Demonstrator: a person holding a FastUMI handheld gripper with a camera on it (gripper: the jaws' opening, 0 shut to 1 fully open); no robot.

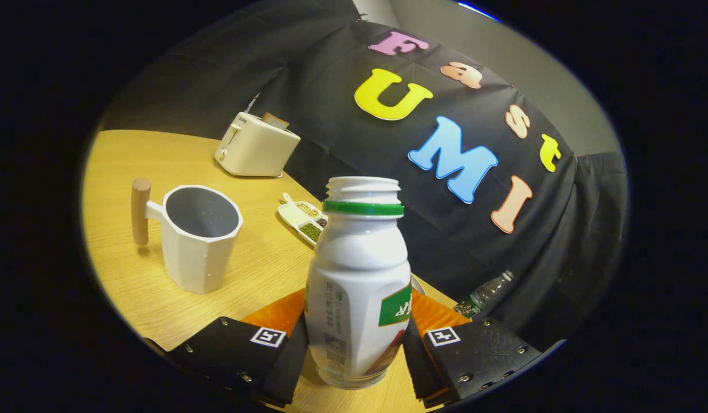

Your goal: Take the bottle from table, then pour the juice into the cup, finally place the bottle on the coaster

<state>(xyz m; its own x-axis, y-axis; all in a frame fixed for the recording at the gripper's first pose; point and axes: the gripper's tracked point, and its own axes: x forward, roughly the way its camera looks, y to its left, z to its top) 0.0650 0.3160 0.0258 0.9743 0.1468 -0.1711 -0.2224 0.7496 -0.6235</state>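
A white plastic bottle (358,275) with a green neck ring and an uncapped mouth stands between my fingers. My gripper (356,330) is shut on the bottle, both pads pressing its lower body. I cannot tell whether its base touches the wooden table (130,166). The white faceted cup (198,244) with a wooden peg handle stands upright to the left, beyond my left finger, its grey inside showing. A small grey rim (418,283) peeks out just behind the bottle's right side; what it belongs to is hidden.
A cream toaster (256,146) with a slice in its slot stands at the table's far side. A divided white dish (304,219) of beans lies between the cup and the bottle, further back. A clear plastic bottle (484,295) lies by the black cloth off the table's right edge.
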